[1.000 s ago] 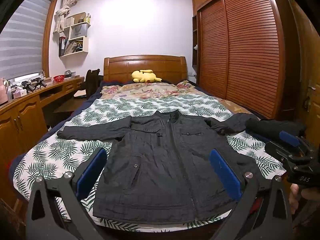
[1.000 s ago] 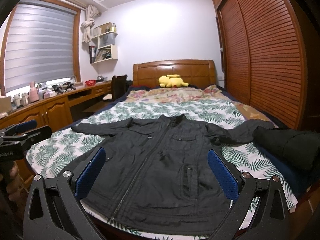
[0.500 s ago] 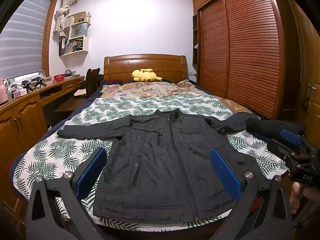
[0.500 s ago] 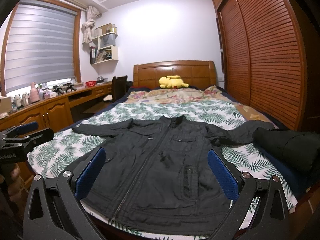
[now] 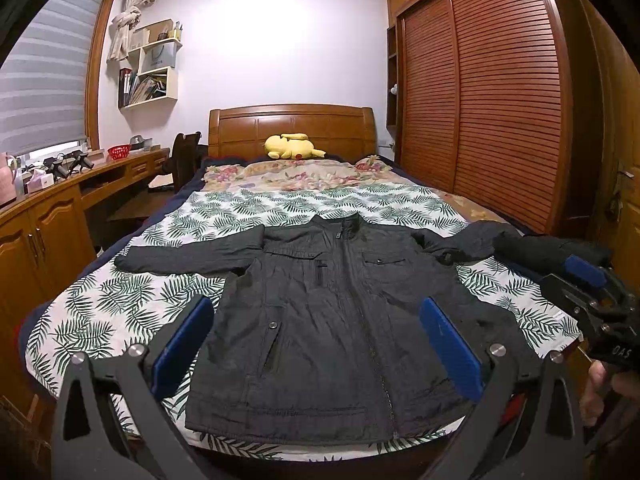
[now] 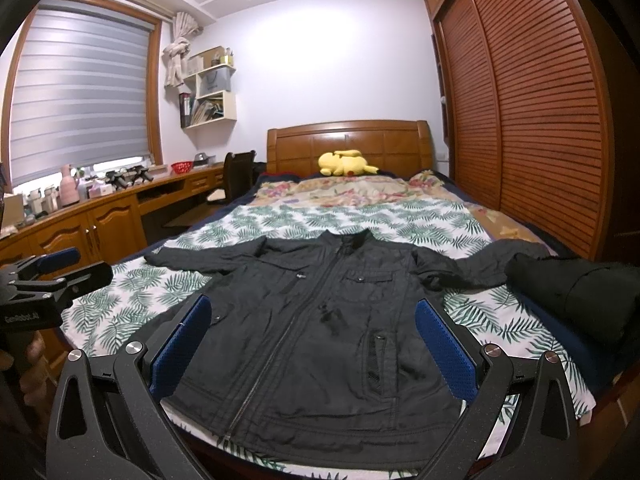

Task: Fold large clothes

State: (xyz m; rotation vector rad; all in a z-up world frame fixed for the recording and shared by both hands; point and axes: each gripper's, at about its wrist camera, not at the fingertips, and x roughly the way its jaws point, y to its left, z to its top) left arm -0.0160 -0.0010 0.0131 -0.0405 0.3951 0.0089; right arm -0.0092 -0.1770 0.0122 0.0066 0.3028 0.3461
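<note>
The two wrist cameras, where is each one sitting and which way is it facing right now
Left wrist: rides the left gripper at the bed's foot, facing the headboard over the black jacket; own open fingers, plus the right gripper and a hand at right.
Right wrist: rides the right gripper, same heading; own open fingers, the left gripper at left.
Shared: jacket, leaf-print bedspread, yellow plush toy, headboard.
</note>
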